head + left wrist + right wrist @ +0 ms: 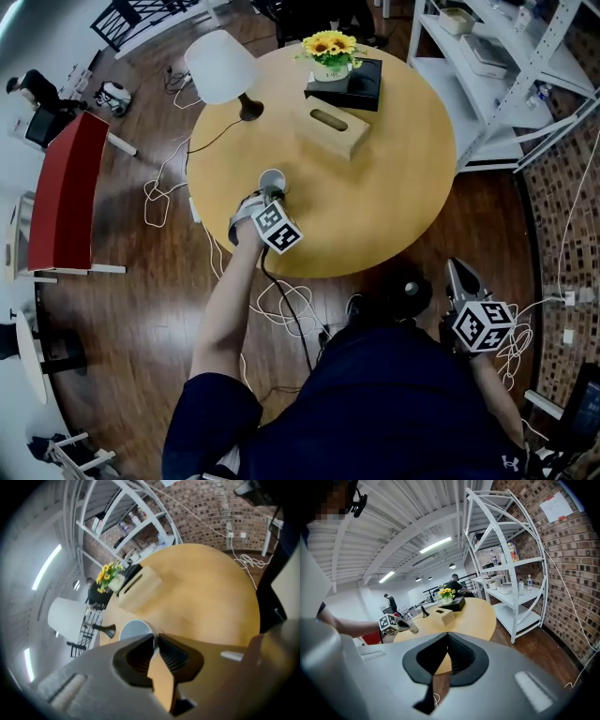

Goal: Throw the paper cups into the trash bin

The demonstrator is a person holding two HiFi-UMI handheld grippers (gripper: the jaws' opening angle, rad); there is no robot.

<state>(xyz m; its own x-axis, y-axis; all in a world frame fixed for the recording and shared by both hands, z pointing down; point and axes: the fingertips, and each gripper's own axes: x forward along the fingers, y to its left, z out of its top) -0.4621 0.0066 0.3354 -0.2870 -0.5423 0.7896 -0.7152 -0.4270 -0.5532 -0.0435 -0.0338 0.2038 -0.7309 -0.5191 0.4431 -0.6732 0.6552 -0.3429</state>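
A white paper cup point(272, 178) stands upright near the left front edge of the round wooden table point(394, 187). My left gripper point(272, 194) reaches it from the front. In the left gripper view, the jaws of that gripper point(155, 639) pinch the near wall of the cup point(133, 631) at its rim. My right gripper point(457, 272) hangs low off the table's front right, over the floor, and in its own view it point(446, 639) is shut with nothing in it. A dark round container point(408, 291) sits on the floor beside it.
On the table stand a white lamp point(222, 66), a wooden tissue box point(330, 127) and potted sunflowers point(330, 52) on a black box point(356, 86). A white shelf rack point(497, 56) is at the right, a red chair point(66, 187) at the left, cables point(291, 309) on the floor.
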